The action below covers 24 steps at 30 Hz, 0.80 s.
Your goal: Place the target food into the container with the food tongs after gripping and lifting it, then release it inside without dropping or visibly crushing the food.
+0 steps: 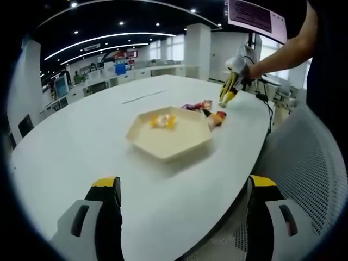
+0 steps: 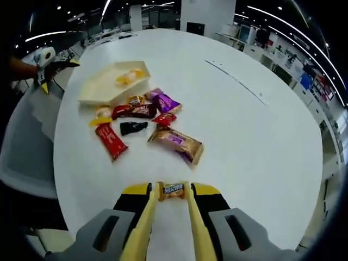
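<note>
The right tool [image 2: 174, 191] pinches a small wrapped candy [image 2: 174, 190] between yellow tongs, just above the white bench [image 2: 255, 136]. It looks light, with a slippery, crinkly wrapper, so a gentle grip across its middle seems best. Beyond lie scattered snacks [image 2: 147, 122] and the hexagonal container [image 2: 103, 87]. The left tool [image 1: 182, 190] hangs spread.
</note>
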### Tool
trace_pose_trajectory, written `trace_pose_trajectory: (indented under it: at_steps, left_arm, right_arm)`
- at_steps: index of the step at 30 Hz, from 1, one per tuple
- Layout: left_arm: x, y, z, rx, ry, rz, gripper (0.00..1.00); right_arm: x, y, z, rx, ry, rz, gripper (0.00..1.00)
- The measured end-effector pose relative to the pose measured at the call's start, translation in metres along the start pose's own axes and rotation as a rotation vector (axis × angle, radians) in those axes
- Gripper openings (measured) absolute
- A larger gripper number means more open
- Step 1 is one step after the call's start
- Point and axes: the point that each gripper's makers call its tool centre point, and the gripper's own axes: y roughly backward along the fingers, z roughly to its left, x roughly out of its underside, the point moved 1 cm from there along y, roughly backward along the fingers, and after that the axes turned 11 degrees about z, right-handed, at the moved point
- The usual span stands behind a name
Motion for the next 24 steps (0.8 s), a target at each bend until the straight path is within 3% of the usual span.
trace_pose_trajectory:
  at_steps: [8,10,24]
  left_arm:
    - [-0.0006,0.0,0.0002,-0.001,0.006,-0.001,0.92]
    - [-0.001,0.0001,0.0007,-0.003,0.006,-0.002,0.92]
    - [-0.0004,-0.0003,0.0014,-0.011,-0.011,0.003,0.91]
  right_arm:
    - [0.0062,-0.0091,-0.0031,0.003,-0.039,0.017,0.28]
    - [0.0046,-0.0087,-0.0056,-0.002,-0.095,0.004,0.28]
    - [0.0008,-0.008,-0.0008,0.012,-0.17,0.029,0.21]
